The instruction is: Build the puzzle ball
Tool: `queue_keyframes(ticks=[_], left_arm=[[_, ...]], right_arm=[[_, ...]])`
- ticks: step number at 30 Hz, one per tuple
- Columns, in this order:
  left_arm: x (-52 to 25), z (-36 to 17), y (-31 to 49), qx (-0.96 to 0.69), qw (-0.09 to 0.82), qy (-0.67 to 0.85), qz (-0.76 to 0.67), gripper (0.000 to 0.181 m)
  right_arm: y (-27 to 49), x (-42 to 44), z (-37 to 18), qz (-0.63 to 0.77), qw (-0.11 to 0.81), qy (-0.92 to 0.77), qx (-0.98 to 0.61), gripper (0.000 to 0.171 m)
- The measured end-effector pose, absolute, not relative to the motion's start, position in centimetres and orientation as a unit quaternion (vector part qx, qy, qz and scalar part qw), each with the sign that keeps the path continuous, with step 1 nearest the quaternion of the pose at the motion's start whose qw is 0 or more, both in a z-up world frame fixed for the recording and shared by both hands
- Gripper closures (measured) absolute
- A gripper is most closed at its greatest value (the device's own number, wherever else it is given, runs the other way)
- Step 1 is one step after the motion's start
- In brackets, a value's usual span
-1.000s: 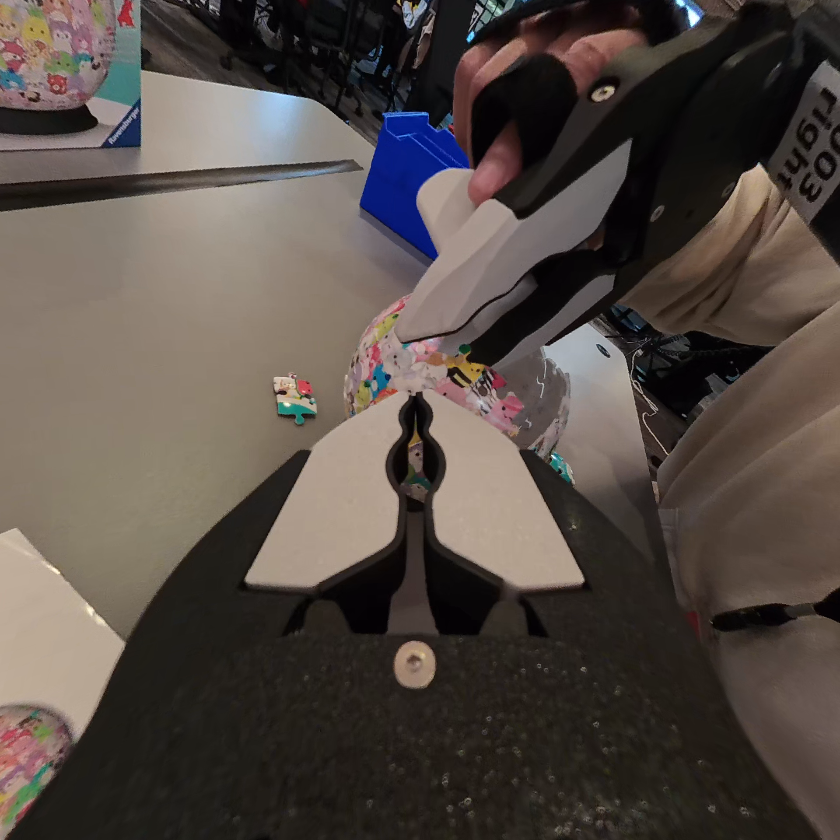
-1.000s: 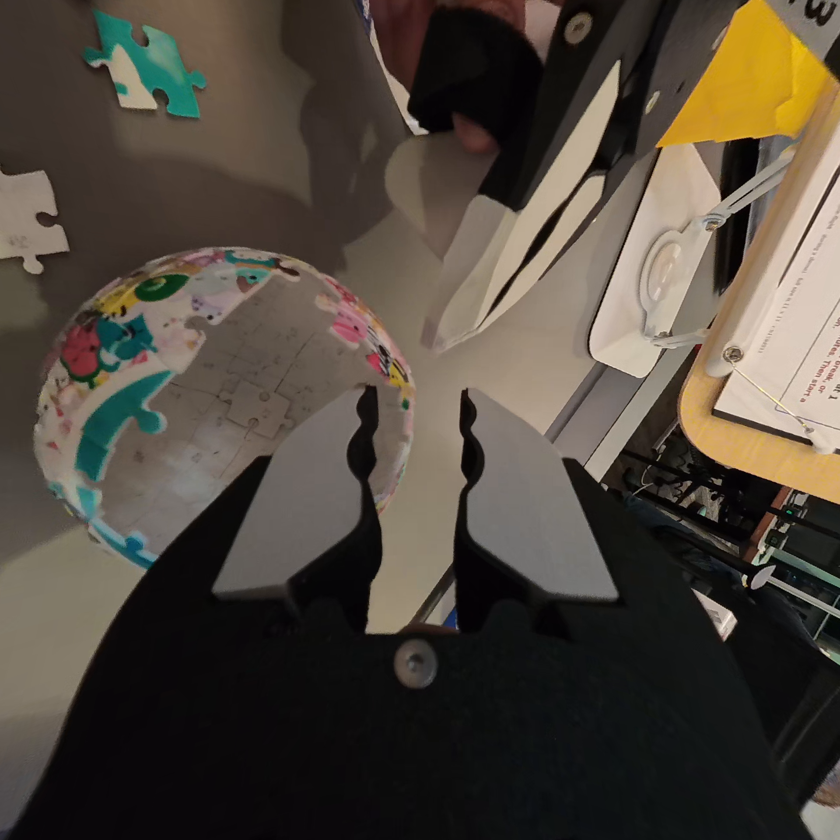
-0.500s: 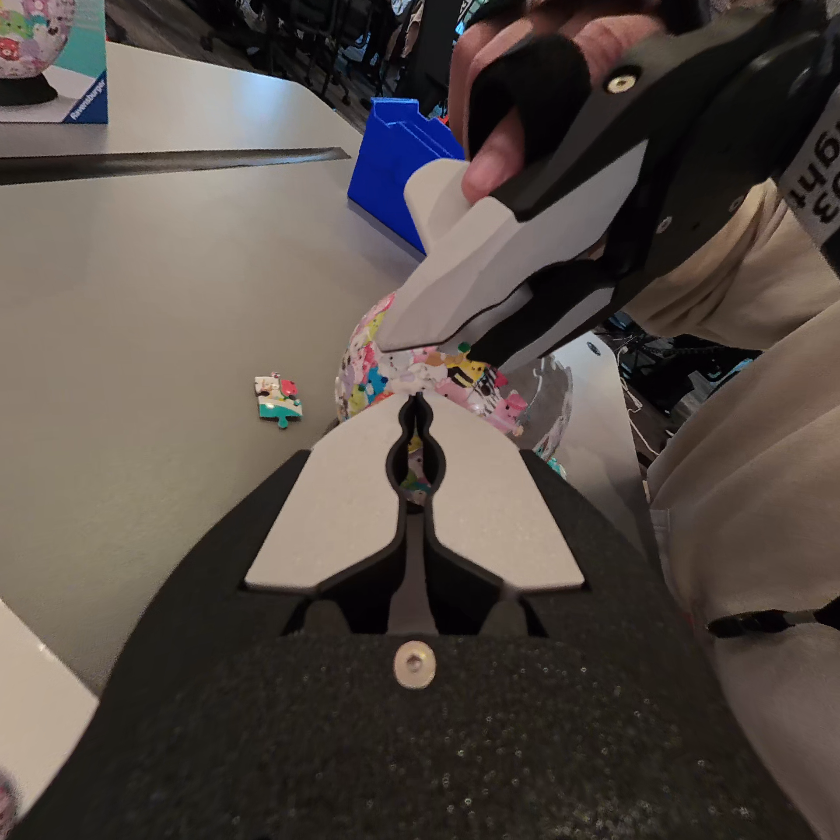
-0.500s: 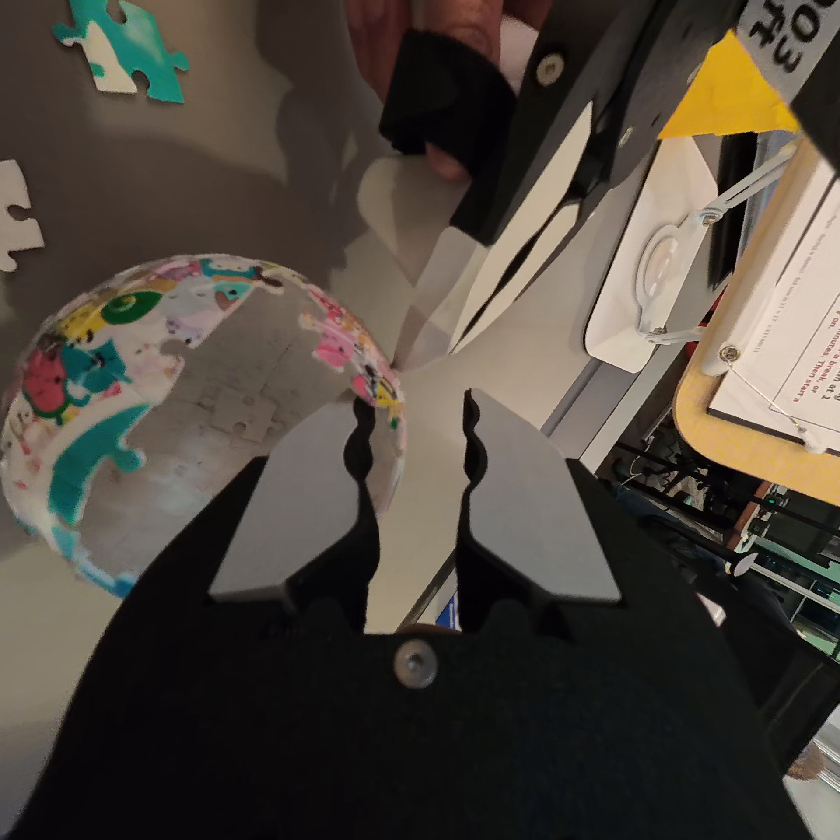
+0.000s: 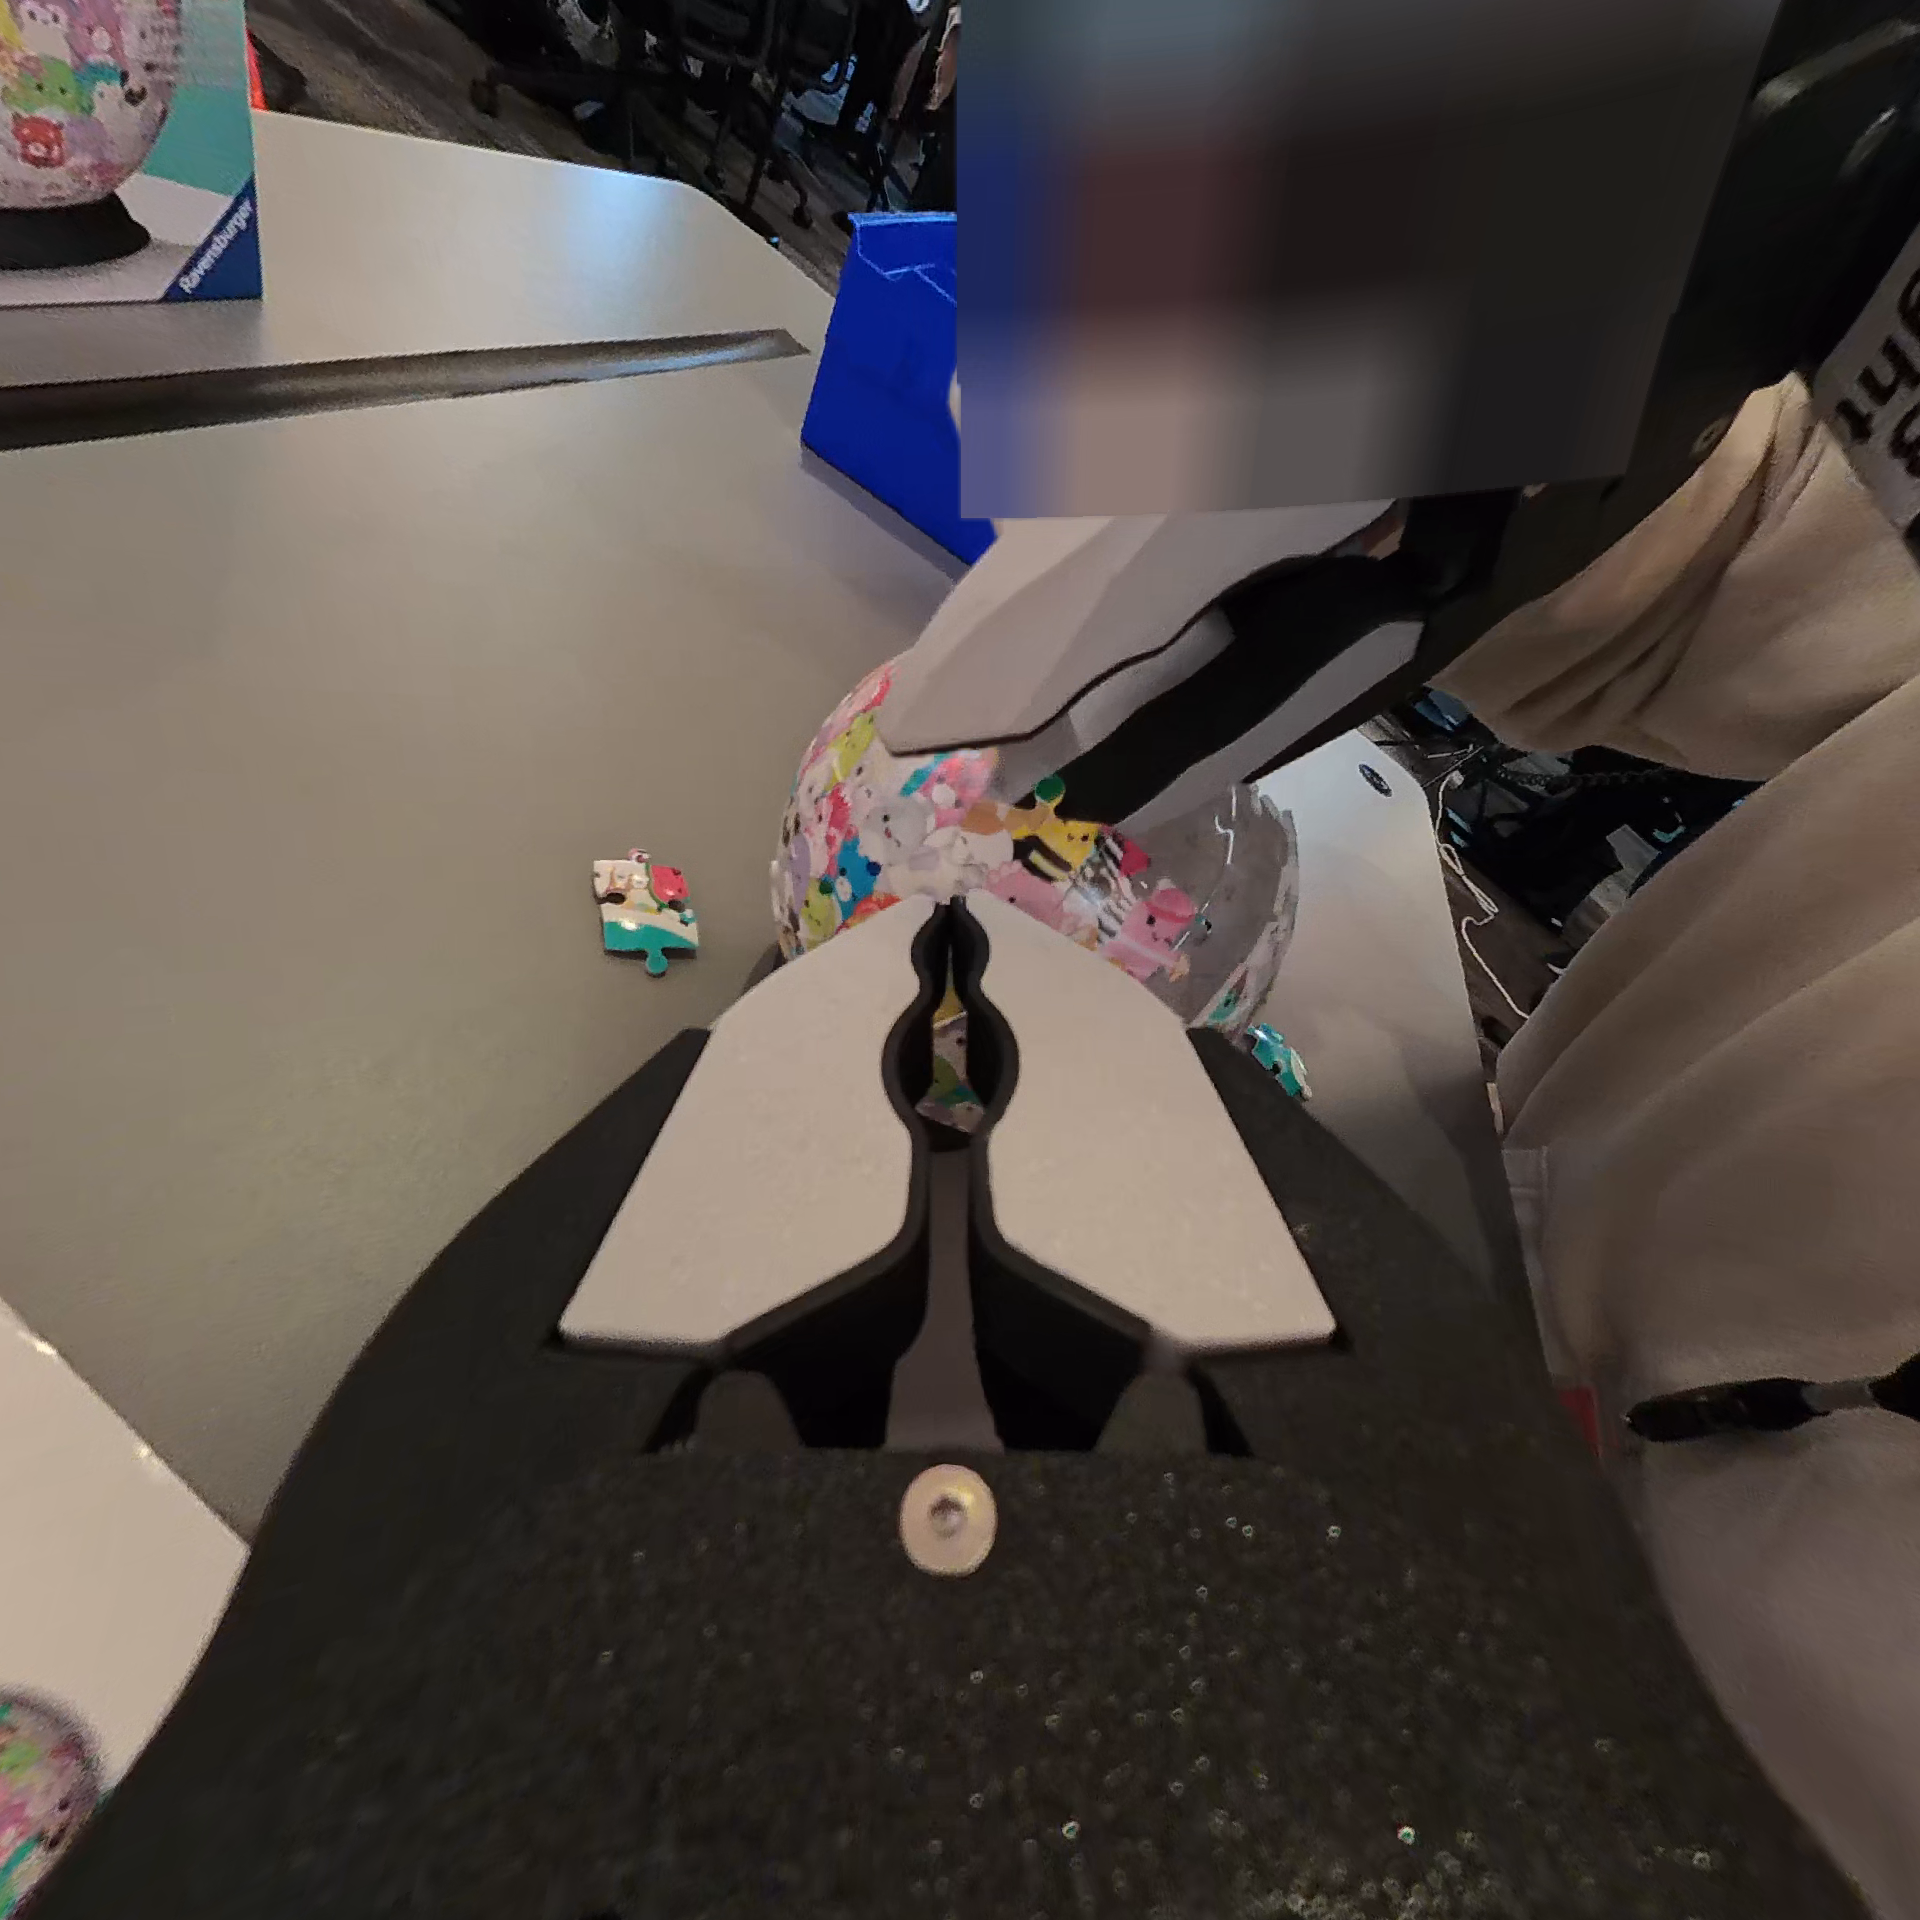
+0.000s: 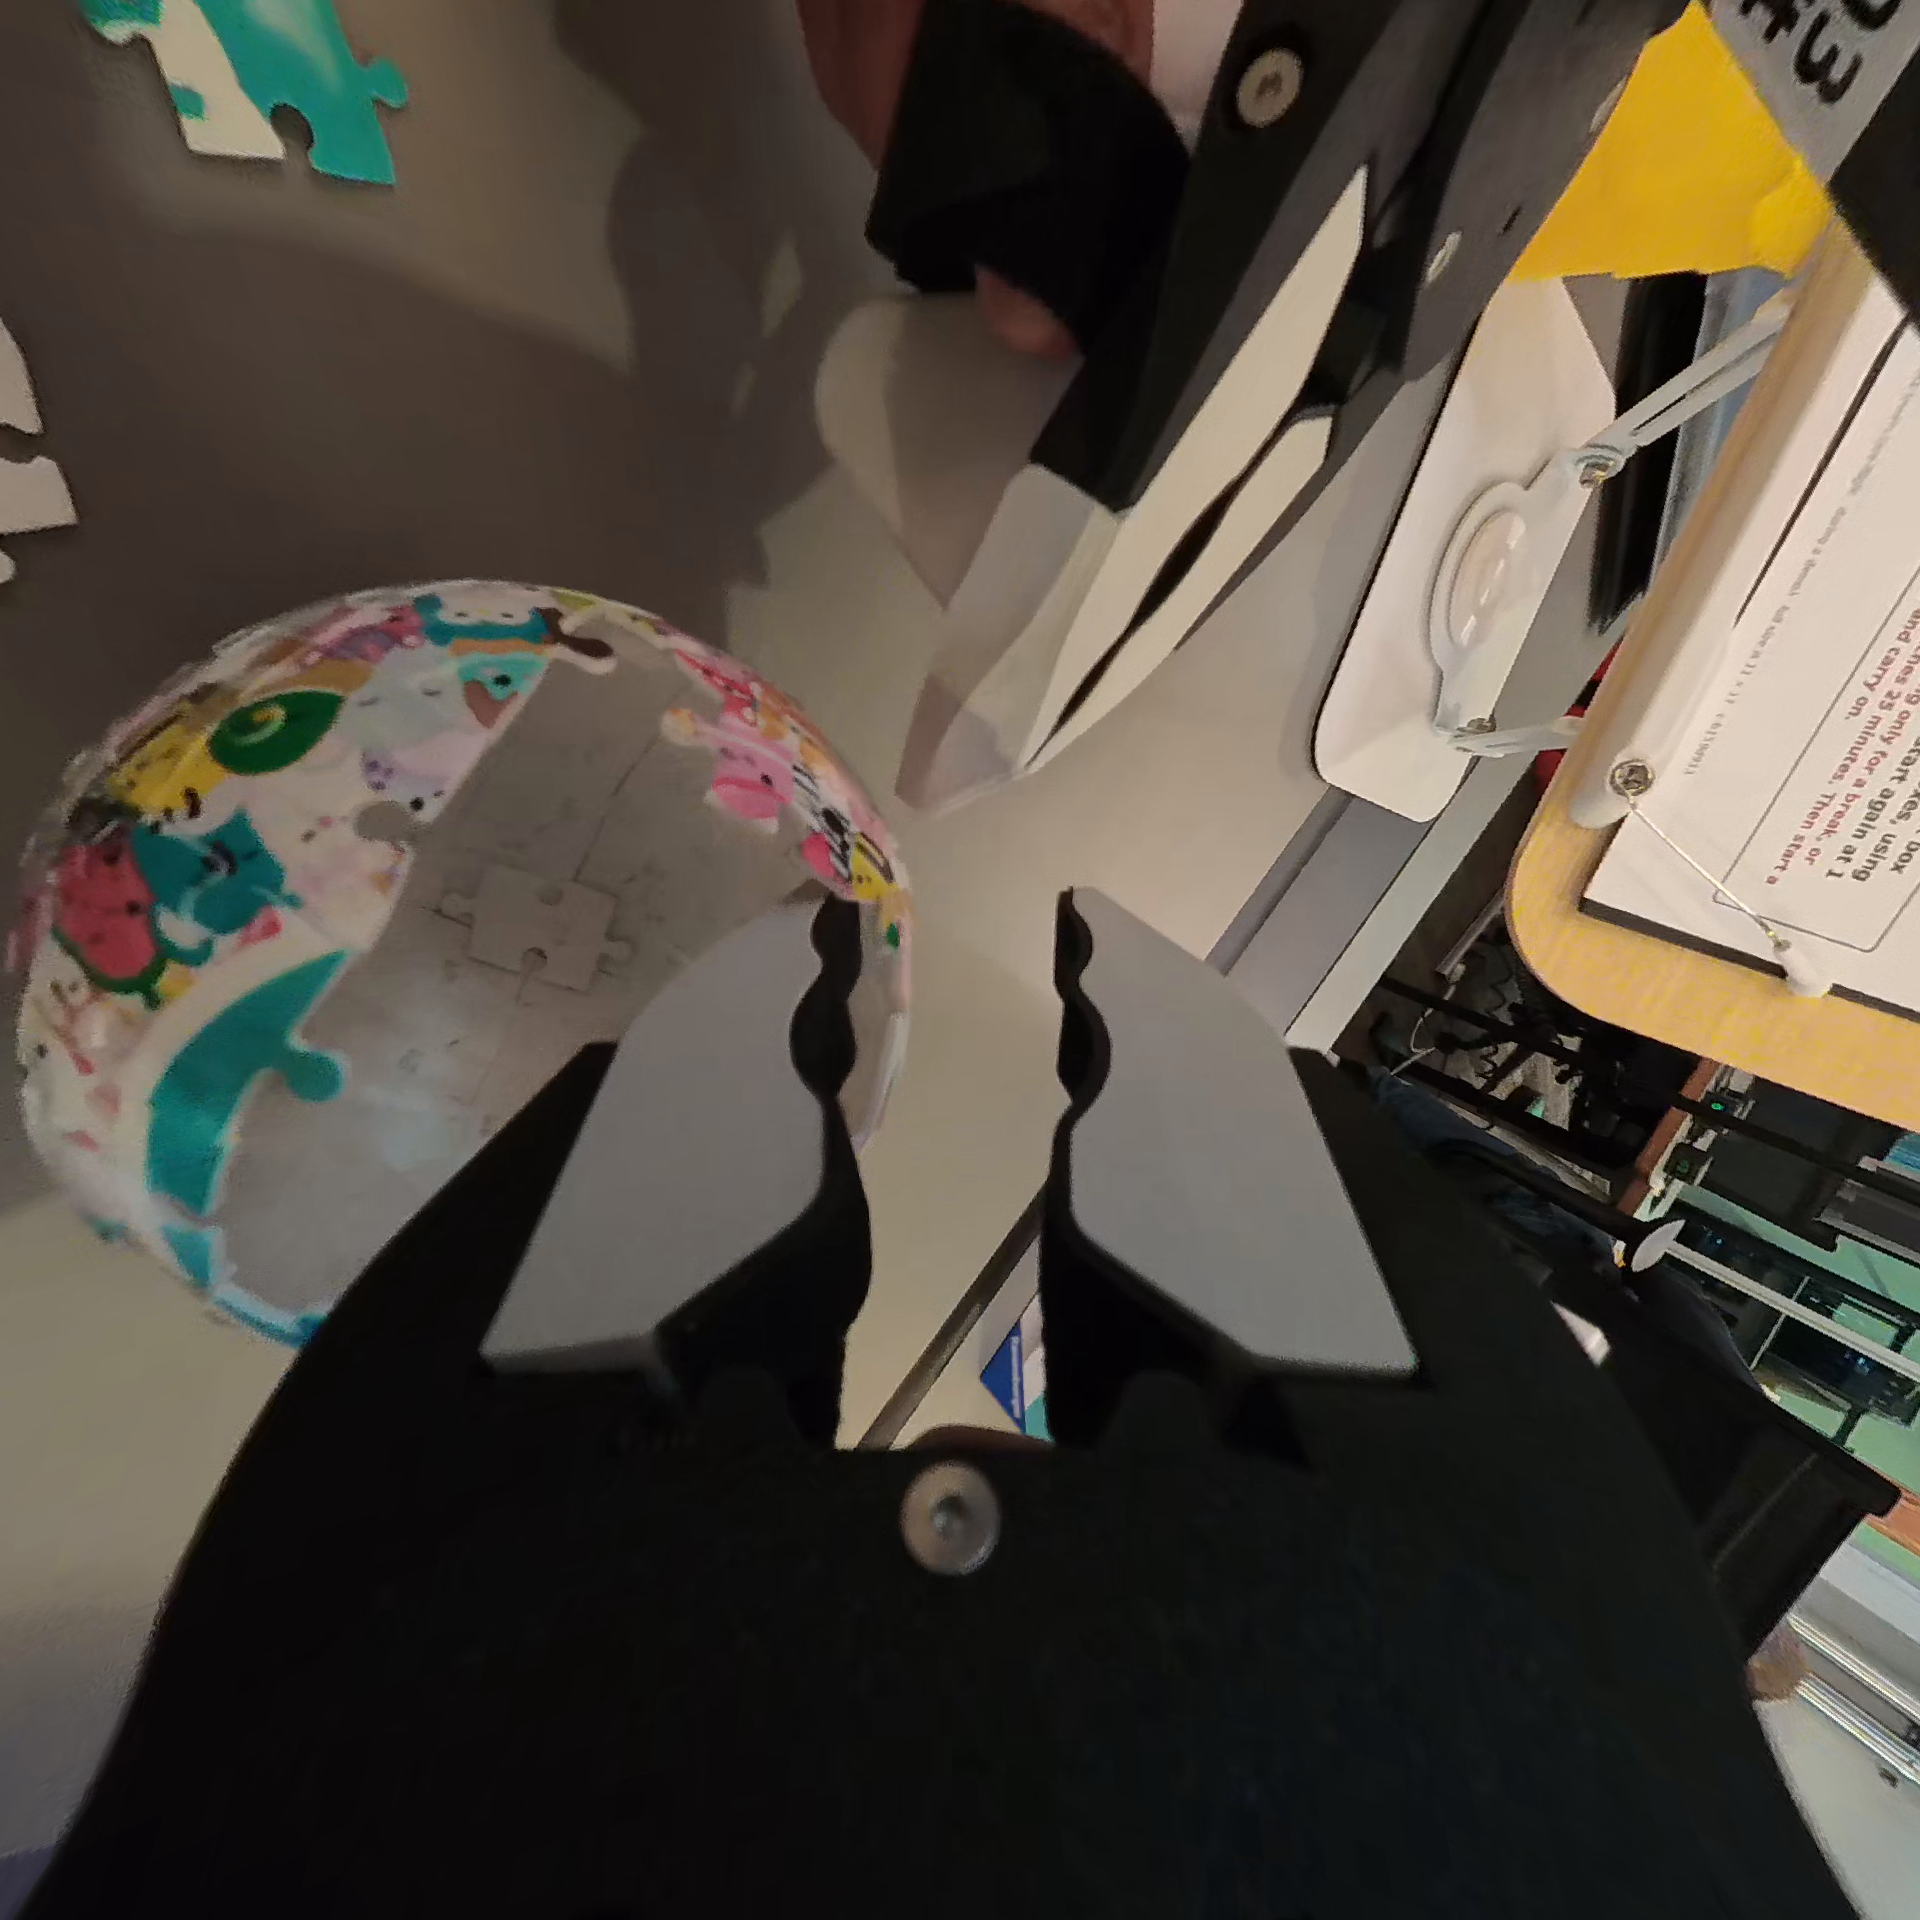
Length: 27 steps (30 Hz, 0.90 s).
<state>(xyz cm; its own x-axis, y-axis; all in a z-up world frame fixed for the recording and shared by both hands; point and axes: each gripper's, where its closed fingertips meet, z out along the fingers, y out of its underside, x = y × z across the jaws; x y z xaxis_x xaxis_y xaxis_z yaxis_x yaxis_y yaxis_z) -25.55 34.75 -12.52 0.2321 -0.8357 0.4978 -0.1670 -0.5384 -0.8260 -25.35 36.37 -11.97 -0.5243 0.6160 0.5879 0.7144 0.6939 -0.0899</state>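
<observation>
The part-built puzzle ball point(image 5: 914, 831) stands on the grey table, colourful outside, with a gap showing its grey inside point(image 6: 540, 914). My left gripper point(image 5: 951, 920) is shut on a colourful puzzle piece point(image 5: 951, 1075), its tips close against the ball's near side. It also shows in the right wrist view point(image 6: 925, 774), tips beside the ball's rim. My right gripper point(image 6: 956, 914) is open and empty, its left finger over the ball's rim. In the left wrist view it point(image 5: 951, 764) hangs right at the top of the ball.
Loose pieces lie on the table: one left of the ball point(image 5: 644, 914), a teal one point(image 6: 281, 94), a white one point(image 6: 26, 488). A blue bin point(image 5: 894, 395) and the puzzle box point(image 5: 125, 156) stand farther back. A clipboard point(image 6: 1714, 748) lies beyond the table edge. Both grippers' tips are close together, under 4 cm apart.
My left gripper has come closer to the ball's rim with its piece. The right gripper has stayed open and has come down closer to the top of the ball.
</observation>
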Motion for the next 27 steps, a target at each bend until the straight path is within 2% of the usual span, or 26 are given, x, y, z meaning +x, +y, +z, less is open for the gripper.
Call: queue_keyframes(ticks=[11, 16, 20, 23, 24, 26, 27], left_arm=[[-25.4, -12.7, 34.8, -0.718, 0.328, 0.352, -0.503, 0.181], [-26.8, -12.2, 35.3, -0.722, 0.336, 0.331, -0.507, 0.181], [-27.3, -13.2, 34.9, -0.734, 0.321, 0.324, -0.504, 0.181], [-26.9, -13.9, 34.0, -0.74, 0.311, 0.329, -0.497, 0.181], [-26.9, -14.2, 33.8, -0.742, 0.309, 0.331, -0.494, 0.181], [-27.0, -14.6, 33.7, -0.744, 0.305, 0.336, -0.491, 0.181], [-27.0, -14.7, 33.4, -0.741, 0.296, 0.343, -0.496, 0.177]], right_arm=[[36.7, -24.2, -11.2, -0.093, 0.312, -0.854, -0.405, 0.134], [36.8, -21.1, -7.9, -0.042, 0.362, -0.786, -0.5, 0.136], [35.2, -19.3, -8.0, 0.05, 0.339, -0.716, -0.608, 0.138], [33.2, -19.2, -8.1, 0.172, 0.314, -0.63, -0.689, 0.128], [32.7, -19.0, -8.3, 0.22, 0.314, -0.591, -0.71, 0.12], [31.7, -17.7, -9.8, 0.295, 0.299, -0.504, -0.755, 0.067], [31.1, -16.7, -10.9, 0.31, 0.286, -0.471, -0.774, 0.063]])
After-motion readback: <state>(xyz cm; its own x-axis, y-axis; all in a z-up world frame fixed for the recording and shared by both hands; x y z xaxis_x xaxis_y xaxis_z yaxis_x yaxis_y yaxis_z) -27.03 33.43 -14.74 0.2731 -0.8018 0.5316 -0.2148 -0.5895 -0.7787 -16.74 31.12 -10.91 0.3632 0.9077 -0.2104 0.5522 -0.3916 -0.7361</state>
